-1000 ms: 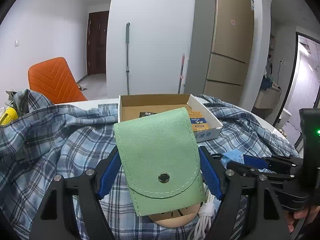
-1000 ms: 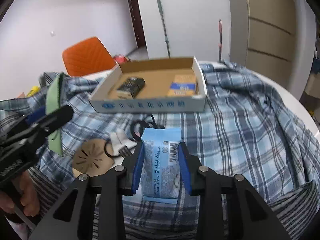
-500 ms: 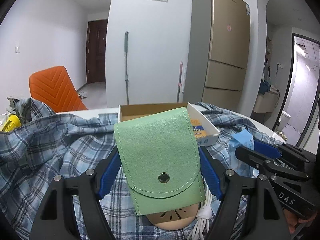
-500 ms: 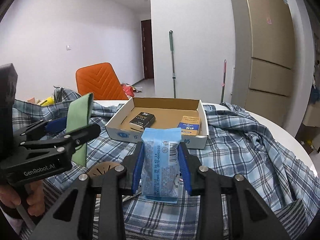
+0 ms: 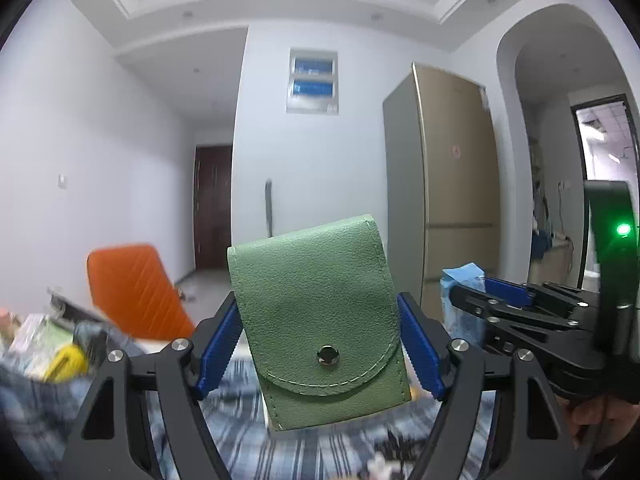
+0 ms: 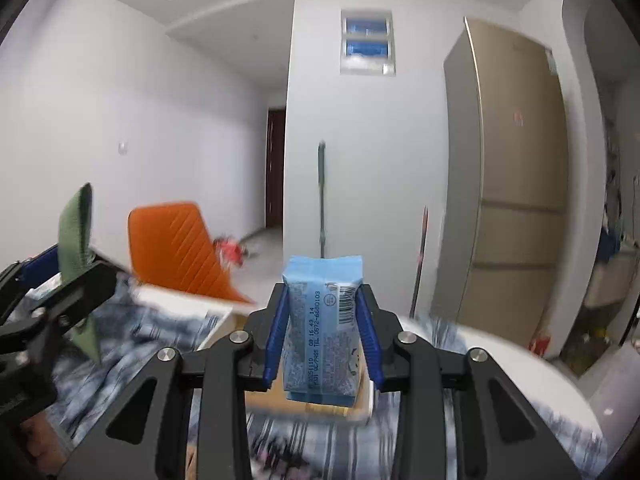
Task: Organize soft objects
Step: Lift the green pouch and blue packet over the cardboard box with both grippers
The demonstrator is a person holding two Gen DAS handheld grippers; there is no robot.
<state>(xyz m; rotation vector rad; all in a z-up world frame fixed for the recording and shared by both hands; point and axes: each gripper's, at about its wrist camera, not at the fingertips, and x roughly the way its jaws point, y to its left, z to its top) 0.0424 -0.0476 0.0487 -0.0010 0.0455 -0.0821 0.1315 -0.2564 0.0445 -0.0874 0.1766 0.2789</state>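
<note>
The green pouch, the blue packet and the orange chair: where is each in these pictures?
green pouch [image 5: 320, 312]: left wrist view, middle of its flap.
blue packet [image 6: 322, 328]: right wrist view, its printed face.
orange chair [image 6: 176, 252]: right wrist view, its backrest.

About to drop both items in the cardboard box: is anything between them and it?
Nothing visible. The left tool holds the green pouch and the right tool the blue packet, both lifted above the plaid cloth; the box lies blurred just below the packet.
</note>
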